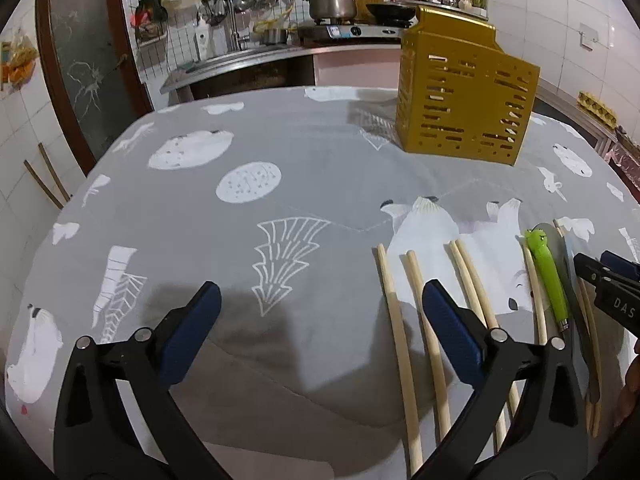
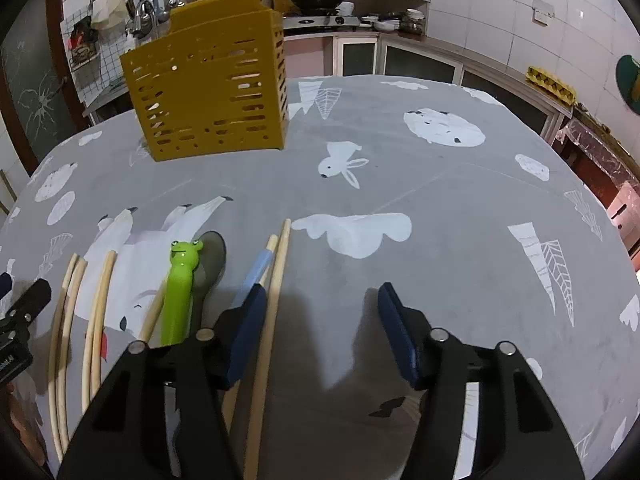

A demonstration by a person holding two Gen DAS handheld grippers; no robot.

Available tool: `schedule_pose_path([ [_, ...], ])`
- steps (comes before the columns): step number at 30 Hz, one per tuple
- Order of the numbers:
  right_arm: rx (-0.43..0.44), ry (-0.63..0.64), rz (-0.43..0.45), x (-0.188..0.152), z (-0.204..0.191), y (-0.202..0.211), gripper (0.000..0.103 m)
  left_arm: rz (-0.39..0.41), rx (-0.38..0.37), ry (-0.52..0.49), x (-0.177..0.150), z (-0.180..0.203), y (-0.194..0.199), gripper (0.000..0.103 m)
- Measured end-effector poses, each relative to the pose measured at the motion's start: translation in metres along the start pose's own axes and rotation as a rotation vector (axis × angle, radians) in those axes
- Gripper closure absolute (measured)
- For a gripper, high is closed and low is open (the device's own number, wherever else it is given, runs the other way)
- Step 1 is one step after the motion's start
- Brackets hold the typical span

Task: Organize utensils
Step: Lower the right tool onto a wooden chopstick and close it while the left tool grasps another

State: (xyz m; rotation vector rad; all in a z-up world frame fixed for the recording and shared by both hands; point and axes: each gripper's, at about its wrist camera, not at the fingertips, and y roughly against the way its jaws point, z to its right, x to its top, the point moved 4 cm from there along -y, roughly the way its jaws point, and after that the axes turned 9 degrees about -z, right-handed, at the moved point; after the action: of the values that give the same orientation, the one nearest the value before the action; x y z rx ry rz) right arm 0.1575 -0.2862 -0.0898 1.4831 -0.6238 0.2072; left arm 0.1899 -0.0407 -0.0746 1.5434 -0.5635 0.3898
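Task barely begun: chopsticks (image 1: pixel 468 280) and frog-handled spoon (image 2: pixel 180 292) lie on the tabletop (image 2: pixel 400 280); yellow holder (image 2: pixel 208 88) stands at twelve o'clock. Left tool (image 1: pixel 320 320) and right tool (image 2: pixel 320 320) gape, clamping nothing.

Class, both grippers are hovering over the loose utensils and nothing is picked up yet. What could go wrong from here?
1. The chopsticks lie close together, so the left gripper may catch several.
2. The right gripper has one chopstick just inside one finger; closing could roll it away.
3. The yellow holder might tip if bumped.
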Motion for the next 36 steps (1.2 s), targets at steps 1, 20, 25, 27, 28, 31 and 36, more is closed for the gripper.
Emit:
schedule_pose_path([
  [1,-0.001,0.004,-0.007,0.001,-0.002,-0.002,0.055,-0.004,-0.005,0.000,0.000,0.000,-0.001,0.008],
  [20,0.021,-0.020,-0.036,0.019,-0.004,-0.013,0.093,-0.102,-0.029,0.004,-0.002,0.007,-0.021,0.032],
  [25,0.044,-0.032,-0.044,0.019,-0.001,-0.014,0.094,-0.129,-0.025,-0.033,0.002,0.019,-0.024,0.046],
  [27,0.046,-0.037,-0.050,0.022,0.000,-0.016,0.094,-0.141,-0.021,-0.042,0.005,0.022,-0.026,0.050],
  [28,0.046,-0.038,-0.051,0.022,0.000,-0.017,0.094,-0.149,-0.022,-0.048,0.007,0.024,-0.027,0.054],
  [31,0.043,-0.037,-0.055,0.025,0.000,-0.019,0.094,-0.170,-0.029,-0.062,0.009,0.029,-0.027,0.066],
  [36,0.046,-0.037,-0.048,0.024,0.000,-0.018,0.095,-0.176,-0.027,-0.073,0.011,0.034,-0.027,0.081],
])
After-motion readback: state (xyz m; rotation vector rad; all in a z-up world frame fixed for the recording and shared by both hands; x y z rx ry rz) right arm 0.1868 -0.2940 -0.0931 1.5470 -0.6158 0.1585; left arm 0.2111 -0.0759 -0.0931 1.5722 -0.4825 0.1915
